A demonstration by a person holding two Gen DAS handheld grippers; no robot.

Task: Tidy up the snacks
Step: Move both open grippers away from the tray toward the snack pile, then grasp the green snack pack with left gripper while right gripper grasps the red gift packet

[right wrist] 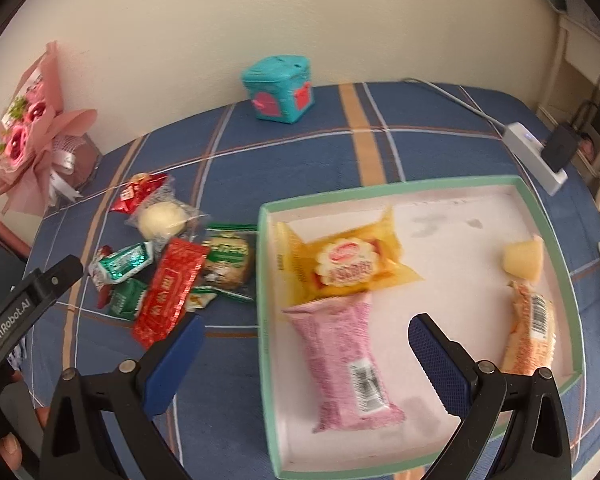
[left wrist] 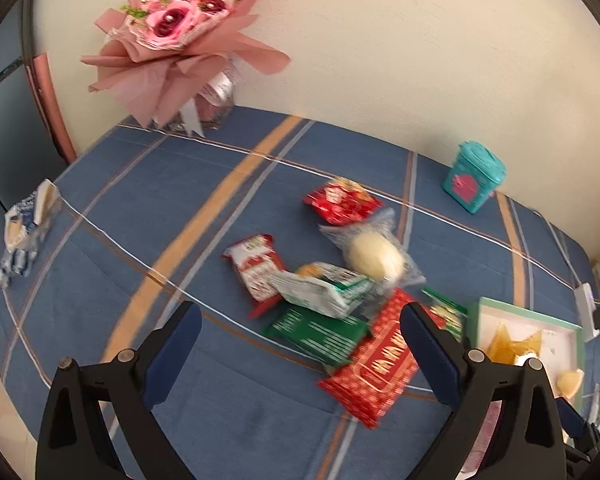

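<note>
Mid-sort, by my reading: 4 snacks lie in the box (right wrist: pixel 266 280), while the pile (left wrist: pixel 332 280) waits on the tabletop (left wrist: pixel 140 208) just left of it. Next calls for picking 1 packet from the pile. The left hand-held gripper (left wrist: pixel 300 354) hovers released above the pile; the right hand-held gripper (right wrist: pixel 304 360) hangs released over the pink packet (right wrist: pixel 348 364)

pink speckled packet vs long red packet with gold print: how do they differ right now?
Place: the pink speckled snack packet lies inside the green-rimmed white tray; the long red snack packet with gold print lies on the blue plaid cloth, in the loose pile left of the tray.
Contact: the red one overlaps neighbouring wrappers; the pink one only meets the yellow packet at its top end.
Marking: a barcode label shows on the pink one, none on the red.
Shared: both are sealed, elongated, flat and ungripped.
</note>
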